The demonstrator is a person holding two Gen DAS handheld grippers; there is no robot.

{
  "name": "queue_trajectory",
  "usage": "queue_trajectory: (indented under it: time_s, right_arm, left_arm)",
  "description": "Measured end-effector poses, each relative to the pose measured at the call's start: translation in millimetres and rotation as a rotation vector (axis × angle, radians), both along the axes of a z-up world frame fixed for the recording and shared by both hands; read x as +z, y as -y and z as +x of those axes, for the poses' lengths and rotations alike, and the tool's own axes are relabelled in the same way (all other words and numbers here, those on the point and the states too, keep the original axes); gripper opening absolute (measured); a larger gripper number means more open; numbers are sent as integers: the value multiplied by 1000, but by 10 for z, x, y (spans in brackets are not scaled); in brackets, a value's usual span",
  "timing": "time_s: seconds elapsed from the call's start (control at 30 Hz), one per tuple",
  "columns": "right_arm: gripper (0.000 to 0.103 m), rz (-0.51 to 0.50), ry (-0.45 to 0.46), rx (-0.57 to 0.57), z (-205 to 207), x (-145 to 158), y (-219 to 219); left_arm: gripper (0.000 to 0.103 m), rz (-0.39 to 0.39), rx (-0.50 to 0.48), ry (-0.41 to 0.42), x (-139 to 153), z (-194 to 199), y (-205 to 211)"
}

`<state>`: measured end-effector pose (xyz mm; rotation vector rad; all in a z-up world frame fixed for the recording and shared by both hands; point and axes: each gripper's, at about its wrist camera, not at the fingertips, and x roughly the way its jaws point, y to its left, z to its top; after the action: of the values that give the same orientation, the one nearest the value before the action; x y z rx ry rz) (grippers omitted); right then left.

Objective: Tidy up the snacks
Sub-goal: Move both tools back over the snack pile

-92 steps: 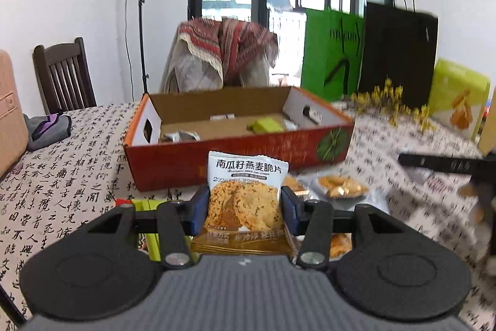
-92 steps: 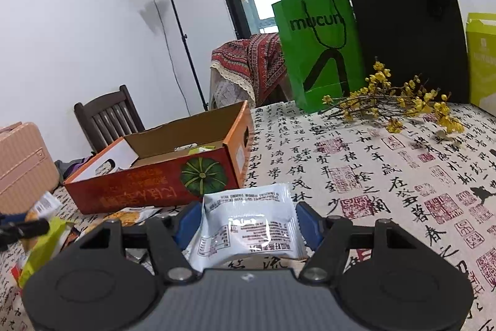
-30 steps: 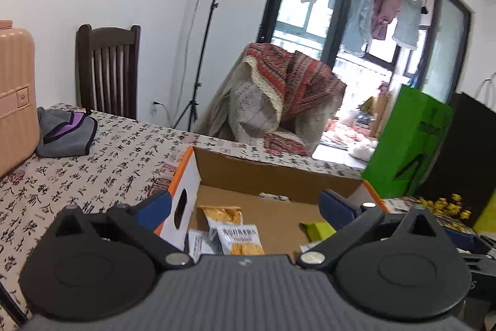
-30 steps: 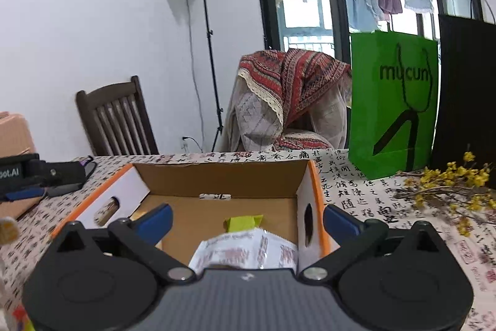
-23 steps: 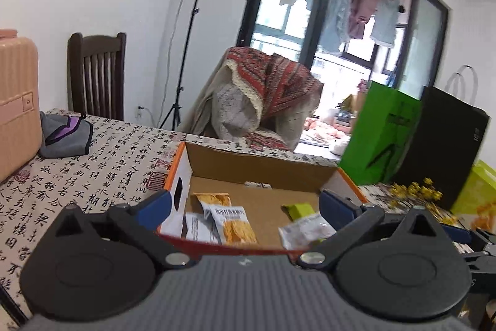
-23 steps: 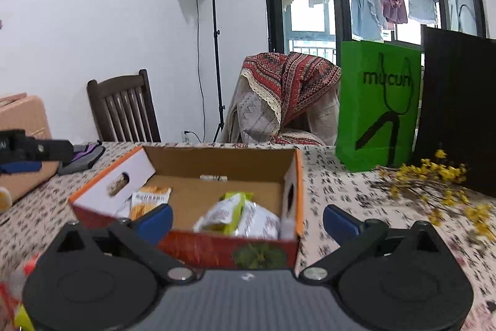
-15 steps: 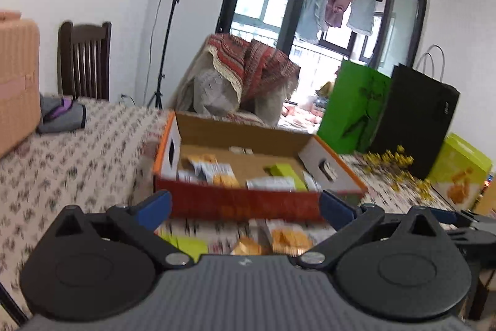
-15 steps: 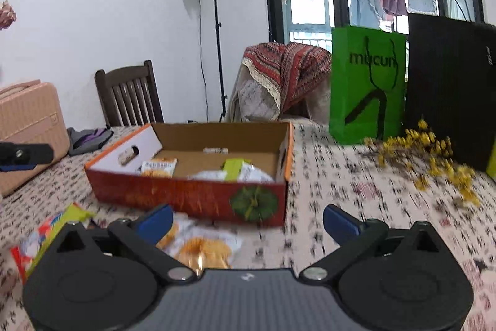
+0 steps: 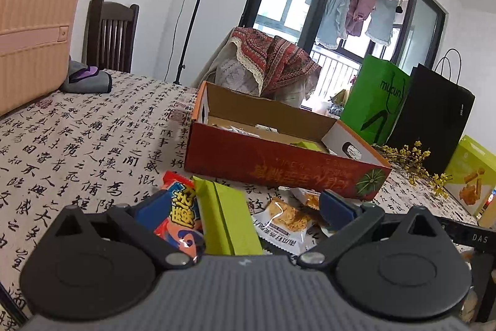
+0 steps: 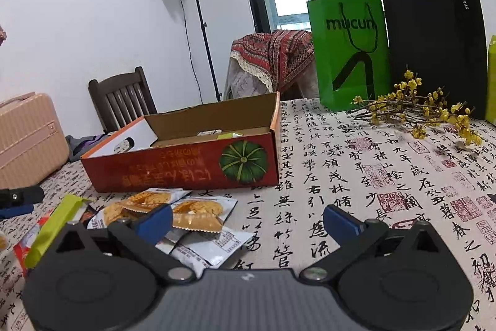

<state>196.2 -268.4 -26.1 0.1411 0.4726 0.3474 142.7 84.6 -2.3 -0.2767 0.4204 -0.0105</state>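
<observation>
An open red cardboard box [image 9: 279, 163] [image 10: 186, 166] with a pumpkin print holds several snack packs. Loose snacks lie on the tablecloth in front of it. My left gripper [image 9: 245, 207] is open, low over a red-and-blue packet [image 9: 179, 216], a lime-green pack [image 9: 226, 216] and a cracker pack [image 9: 285, 222]. My right gripper [image 10: 246, 221] is open too. Its left finger hangs over a pile of cracker packs [image 10: 192, 210]; bare cloth lies between its fingers. The lime-green pack [image 10: 52, 225] shows at the left of the right wrist view.
A pink suitcase [image 9: 31, 39] [image 10: 28, 138] stands on the table at the left. Green [image 10: 350, 51] and black [image 10: 434, 39] paper bags, yellow flower sprigs [image 10: 418, 110] and a lime box [image 9: 471, 176] are at the right. A wooden chair [image 9: 108, 36] and a draped chair [image 9: 266, 67] stand behind.
Both grippers let their cracker packs go into the box, then drew back and came down to the loose snacks in front of it. Both are open now.
</observation>
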Motion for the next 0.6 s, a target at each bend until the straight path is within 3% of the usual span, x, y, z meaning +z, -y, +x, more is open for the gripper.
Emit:
queue_trajectory:
  time_s: [0.3,0.6]
  right_arm:
    - [103,2,-13,9,29,-27,-9]
    - [103,-112,-25,46,15,-43,-243]
  left_arm:
    - [103,11,11,-2,-22,-4,5]
    - [103,-10,3,0,-21,-32,-15]
